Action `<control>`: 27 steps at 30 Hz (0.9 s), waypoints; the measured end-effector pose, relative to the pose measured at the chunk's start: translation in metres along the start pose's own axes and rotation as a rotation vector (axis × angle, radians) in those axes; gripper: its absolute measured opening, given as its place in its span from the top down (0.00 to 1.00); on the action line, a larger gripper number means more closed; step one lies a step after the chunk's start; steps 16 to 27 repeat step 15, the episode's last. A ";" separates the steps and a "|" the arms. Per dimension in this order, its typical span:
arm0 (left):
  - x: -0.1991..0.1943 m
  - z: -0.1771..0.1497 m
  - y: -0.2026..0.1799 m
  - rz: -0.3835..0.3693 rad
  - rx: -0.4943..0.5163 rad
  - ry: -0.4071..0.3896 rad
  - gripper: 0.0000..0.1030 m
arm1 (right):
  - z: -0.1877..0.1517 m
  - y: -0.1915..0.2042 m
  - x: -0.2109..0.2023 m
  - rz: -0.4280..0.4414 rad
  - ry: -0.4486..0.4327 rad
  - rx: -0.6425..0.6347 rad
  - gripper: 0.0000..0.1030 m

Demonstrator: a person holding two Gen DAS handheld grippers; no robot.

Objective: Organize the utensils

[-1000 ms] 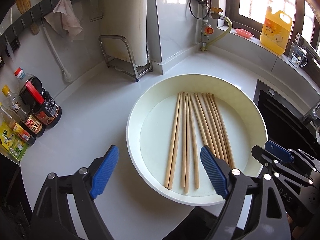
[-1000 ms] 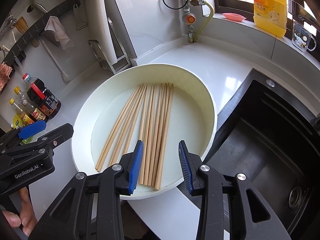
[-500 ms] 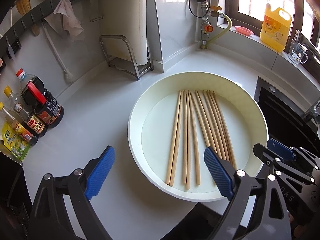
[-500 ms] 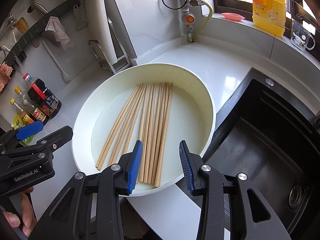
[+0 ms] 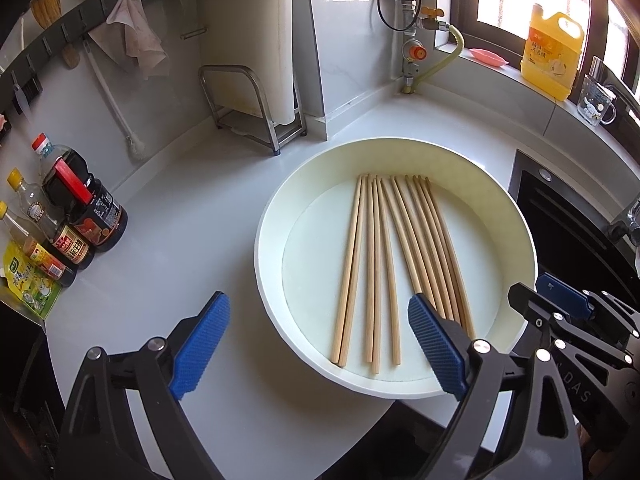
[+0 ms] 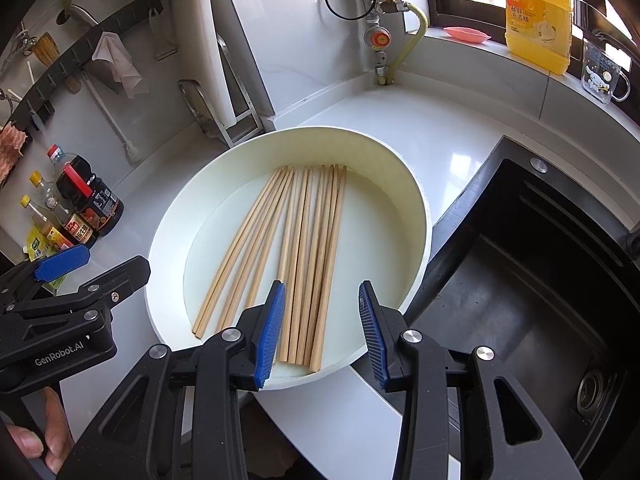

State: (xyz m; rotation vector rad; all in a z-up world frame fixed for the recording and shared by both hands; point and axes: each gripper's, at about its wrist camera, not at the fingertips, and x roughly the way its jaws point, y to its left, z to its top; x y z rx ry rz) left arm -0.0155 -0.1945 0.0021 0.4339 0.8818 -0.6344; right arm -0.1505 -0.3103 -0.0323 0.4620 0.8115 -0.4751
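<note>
White countertop (image 5: 152,280) carries a round cream tray (image 5: 516,216) beside a black sink (image 6: 540,280). Wooden chopsticks (image 5: 384,264) lie flat inside the tray, fanned lengthwise. The left gripper (image 5: 318,344) hovers low at the tray's near rim, fingers spread wide and empty; its right pad (image 5: 436,344) overlaps the chopsticks' near ends. The right gripper (image 6: 322,332) hovers with fingers parted narrower, empty, the nearest chopstick ends between them. Compared with a second ago, both have barely drifted.
</note>
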 end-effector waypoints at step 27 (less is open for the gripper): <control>0.003 0.000 0.002 -0.012 -0.018 0.017 0.12 | 0.000 0.001 0.000 -0.003 0.001 -0.002 0.64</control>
